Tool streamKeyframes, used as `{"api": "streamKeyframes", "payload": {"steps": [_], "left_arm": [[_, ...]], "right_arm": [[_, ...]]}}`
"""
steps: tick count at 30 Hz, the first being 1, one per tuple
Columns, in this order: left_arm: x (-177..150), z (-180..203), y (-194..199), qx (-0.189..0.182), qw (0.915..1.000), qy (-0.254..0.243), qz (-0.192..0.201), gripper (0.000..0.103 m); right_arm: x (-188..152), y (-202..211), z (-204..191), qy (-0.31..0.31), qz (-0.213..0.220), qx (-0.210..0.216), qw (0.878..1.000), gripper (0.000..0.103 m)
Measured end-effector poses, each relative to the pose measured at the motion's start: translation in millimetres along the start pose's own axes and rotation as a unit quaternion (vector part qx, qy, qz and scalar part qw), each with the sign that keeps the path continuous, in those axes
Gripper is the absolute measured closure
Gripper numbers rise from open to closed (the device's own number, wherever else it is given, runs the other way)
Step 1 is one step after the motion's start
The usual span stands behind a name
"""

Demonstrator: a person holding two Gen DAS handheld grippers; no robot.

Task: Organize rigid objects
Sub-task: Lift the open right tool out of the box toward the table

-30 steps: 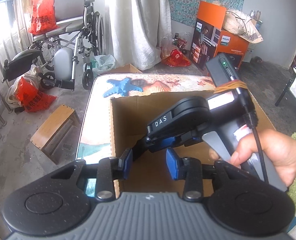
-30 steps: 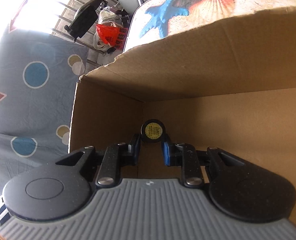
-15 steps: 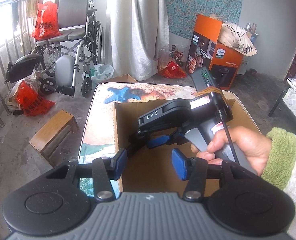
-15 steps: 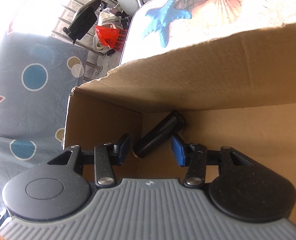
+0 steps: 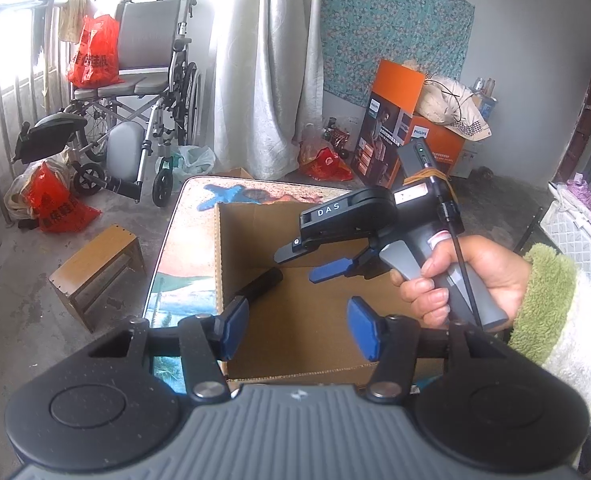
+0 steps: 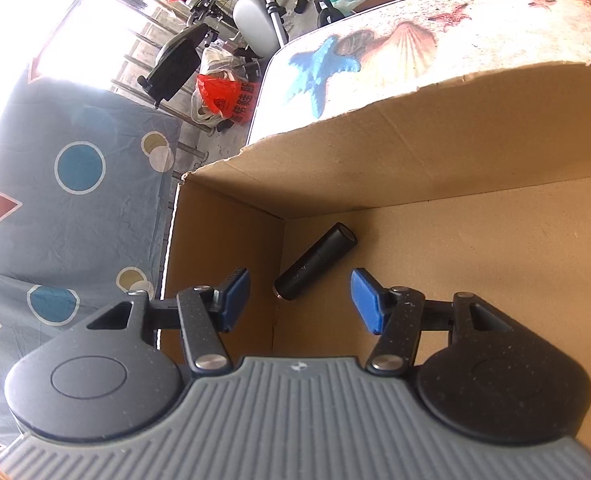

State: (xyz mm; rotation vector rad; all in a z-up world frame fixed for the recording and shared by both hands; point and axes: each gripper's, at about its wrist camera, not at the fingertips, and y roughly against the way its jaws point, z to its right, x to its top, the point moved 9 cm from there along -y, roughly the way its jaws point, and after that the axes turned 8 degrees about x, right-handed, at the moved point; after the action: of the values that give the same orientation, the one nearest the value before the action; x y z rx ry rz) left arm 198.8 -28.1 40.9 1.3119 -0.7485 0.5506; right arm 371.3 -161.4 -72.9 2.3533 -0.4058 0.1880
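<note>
Tube (image 6: pixel 315 266), black and rigid, lies on its side on the floor of the box (image 6: pixel 475 152), in the corner at about nine o'clock from the box middle, close to the side wall. It touches nothing but the cardboard. One end points to one o'clock, the other end to seven o'clock, toward the right claw (image 6: pixel 300 300).

That claw hangs above the tube with its blue pads well apart; the jaws have just been opening and the tube, which was between them, is now free on the floor. The left claw (image 5: pixel 300 330) also has just been opening, and nothing sits between its pads. It waits at the near edge of the box, at six o'clock, and from there one sees the right claw (image 5: pixel 315 264) and the hand (image 5: pixel 467 280) that holds it over the box, at about two o'clock.

I judge that the placing step is finished for this one thing. The box stands on the table (image 5: pixel 183 240) with sea pictures, and I see no other rigid thing on it. So the next move probably asks both claws to lift clear of the box walls and go to find another thing outside these views.
</note>
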Motion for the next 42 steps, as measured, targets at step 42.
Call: {"api": "streamKeyframes", "payload": {"steps": [42], "left_arm": [[-61.7, 32.0, 28.0, -0.078, 0.9967, -0.023, -0.009, 0.039]], "right_arm": [[-77.7, 129.9, -47.7, 0.119, 0.073, 0.032, 0.99, 0.059]]}}
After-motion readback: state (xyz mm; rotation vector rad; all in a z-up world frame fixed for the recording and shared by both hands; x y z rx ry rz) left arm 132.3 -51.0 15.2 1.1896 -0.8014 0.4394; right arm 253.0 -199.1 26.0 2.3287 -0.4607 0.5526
